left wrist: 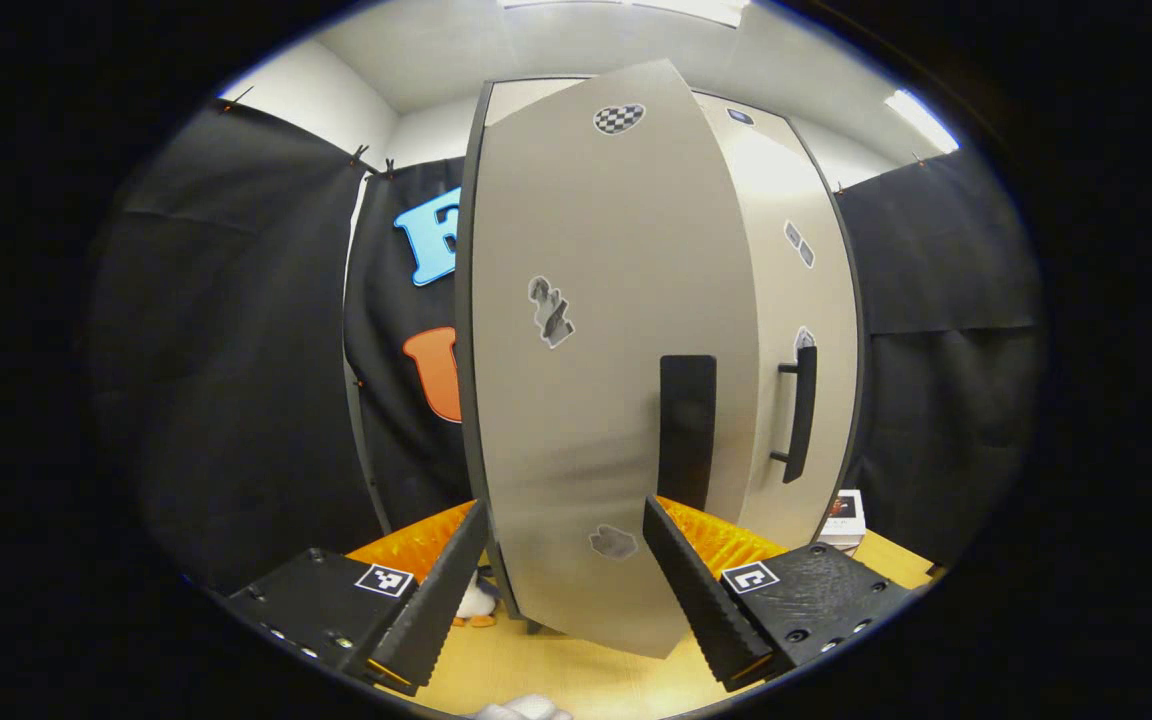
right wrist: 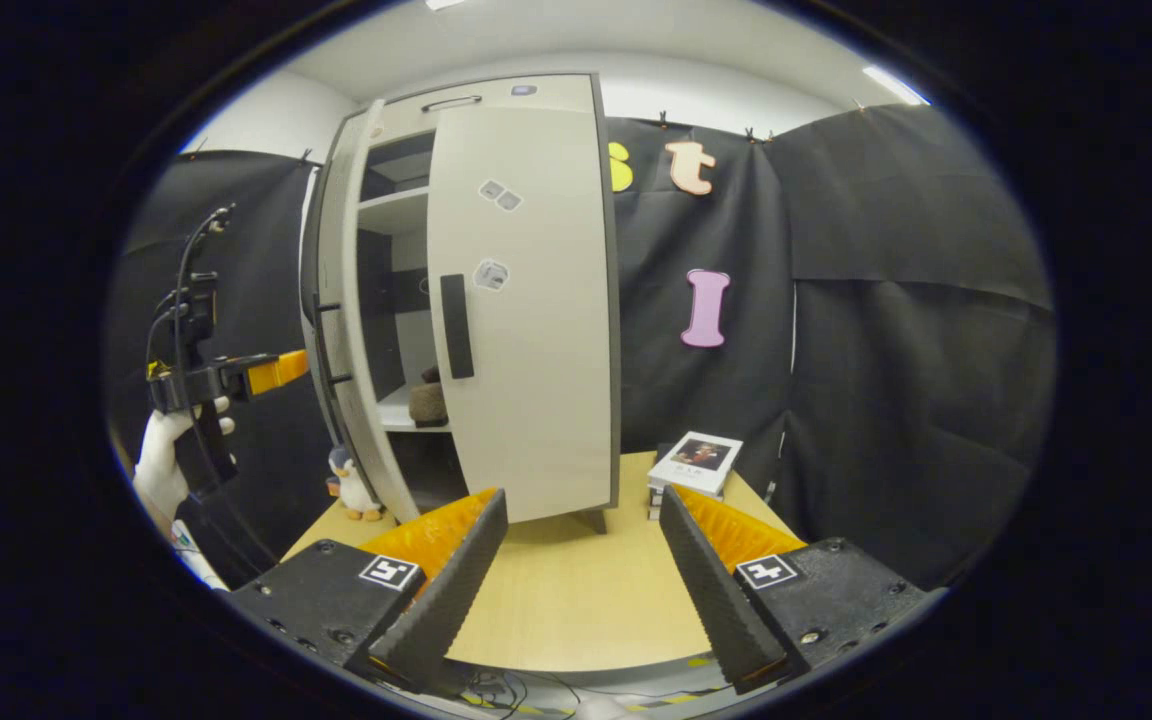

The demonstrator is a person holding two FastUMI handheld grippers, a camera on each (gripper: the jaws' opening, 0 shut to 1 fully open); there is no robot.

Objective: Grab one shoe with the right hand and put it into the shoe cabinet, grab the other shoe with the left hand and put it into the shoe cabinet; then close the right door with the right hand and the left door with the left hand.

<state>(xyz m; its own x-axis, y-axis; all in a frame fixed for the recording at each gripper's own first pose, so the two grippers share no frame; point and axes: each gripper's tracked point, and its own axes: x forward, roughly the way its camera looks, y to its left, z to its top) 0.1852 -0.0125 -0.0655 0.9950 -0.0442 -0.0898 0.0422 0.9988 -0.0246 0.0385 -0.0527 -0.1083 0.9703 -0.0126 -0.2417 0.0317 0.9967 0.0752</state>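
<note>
I am working on the cabinet point(right wrist: 496, 300) doors now: a shoe point(right wrist: 428, 400) is sitting on a shelf inside, the right door point(right wrist: 536, 320) is standing nearly shut, and the left door point(left wrist: 576, 380) is hanging partly open. I am bringing the left gripper point(left wrist: 564, 585) up to that door's face, jaws wide apart and gripping nothing; I judge a flat push near the handle point(left wrist: 687, 430), square to the panel, is best. The right gripper point(right wrist: 581, 580) is also gaping and empty, hovering over the tabletop point(right wrist: 576, 600). I am not seeing a second shoe clearly; the door is covering most of the shelves.
</note>
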